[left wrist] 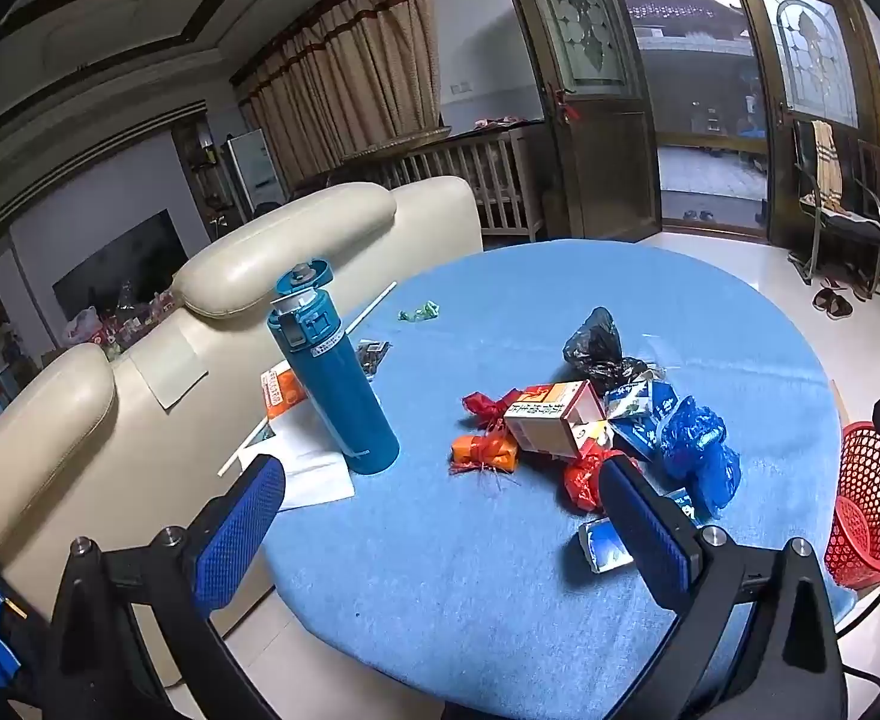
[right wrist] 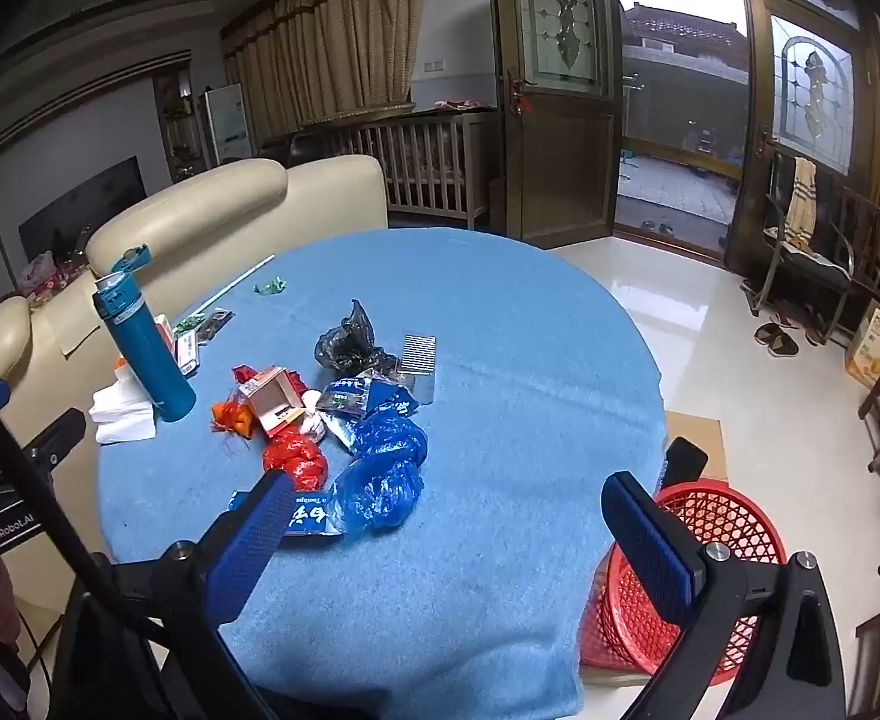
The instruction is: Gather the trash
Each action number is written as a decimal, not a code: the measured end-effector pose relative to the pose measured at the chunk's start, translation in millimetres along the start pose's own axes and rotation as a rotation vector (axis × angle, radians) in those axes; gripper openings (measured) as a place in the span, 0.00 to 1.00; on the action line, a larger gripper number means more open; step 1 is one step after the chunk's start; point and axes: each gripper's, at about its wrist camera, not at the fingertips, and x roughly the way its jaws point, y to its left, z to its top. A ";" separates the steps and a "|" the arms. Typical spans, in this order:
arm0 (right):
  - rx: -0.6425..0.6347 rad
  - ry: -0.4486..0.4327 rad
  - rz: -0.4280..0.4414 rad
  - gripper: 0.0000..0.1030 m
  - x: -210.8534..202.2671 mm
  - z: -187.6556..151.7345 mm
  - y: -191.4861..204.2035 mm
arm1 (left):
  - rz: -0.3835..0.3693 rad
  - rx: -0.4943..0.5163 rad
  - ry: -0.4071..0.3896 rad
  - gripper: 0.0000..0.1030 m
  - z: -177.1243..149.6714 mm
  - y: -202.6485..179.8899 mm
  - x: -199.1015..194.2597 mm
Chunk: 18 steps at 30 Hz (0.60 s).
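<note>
- Right wrist view: right gripper (right wrist: pixel 446 510) spread, empty; blue plastic bag (right wrist: pixel 383 468) lies mid-frame on the table (right wrist: pixel 500 312), red basket (right wrist: pixel 716 522) lower right.
- Bag looks light, crinkly (likely slippery); pinch its bunched knot.
- Left gripper (left wrist: pixel 440 498) likewise released.

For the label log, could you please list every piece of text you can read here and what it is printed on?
"GenRobot.AI": on the left tool's body.
Carton: Chinese characters, too blurred to read.
Blue packet: white characters, unreadable.
Box on the floor: lettering too small.
Bottle label: too small.
</note>
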 end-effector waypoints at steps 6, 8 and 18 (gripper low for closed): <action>0.001 0.009 -0.002 1.00 0.5 -2.0 1.5 | -0.002 0.005 0.006 1.00 -2.1 -2.6 0.9; 0.000 0.010 -0.003 1.00 2.5 -1.2 1.5 | -0.002 0.006 0.008 1.00 -2.8 -2.9 1.6; 0.010 0.013 -0.006 1.00 5.9 -3.0 1.1 | -0.007 0.013 0.022 1.00 -5.4 -5.2 4.5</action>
